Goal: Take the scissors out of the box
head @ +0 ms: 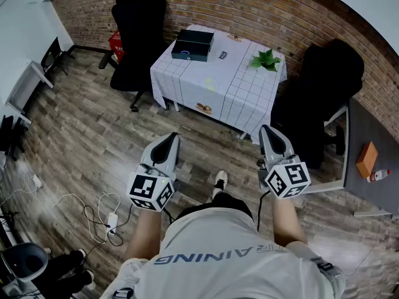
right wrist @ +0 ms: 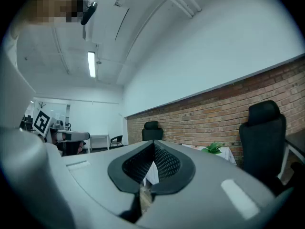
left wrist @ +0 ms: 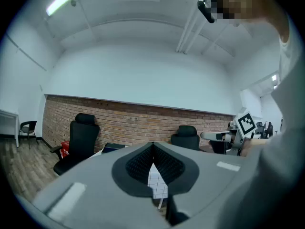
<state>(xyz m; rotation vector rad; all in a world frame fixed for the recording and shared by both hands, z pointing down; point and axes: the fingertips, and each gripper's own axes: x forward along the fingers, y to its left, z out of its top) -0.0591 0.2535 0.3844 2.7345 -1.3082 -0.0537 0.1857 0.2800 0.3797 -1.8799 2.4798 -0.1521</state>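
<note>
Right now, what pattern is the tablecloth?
The tablecloth is white with a thin dark grid; the head view shows it best.

Box (head: 192, 45) on table (head: 230, 89) left end, plant (head: 266, 60) on right end; left chair (head: 138, 23), right chair (head: 324, 86) flank table.

Cloth-covered table (head: 237, 89) in white grid, dark box (head: 192, 45) at far-left corner, green plant (head: 266, 60) far right, small dark item (head: 223, 55) between
</note>
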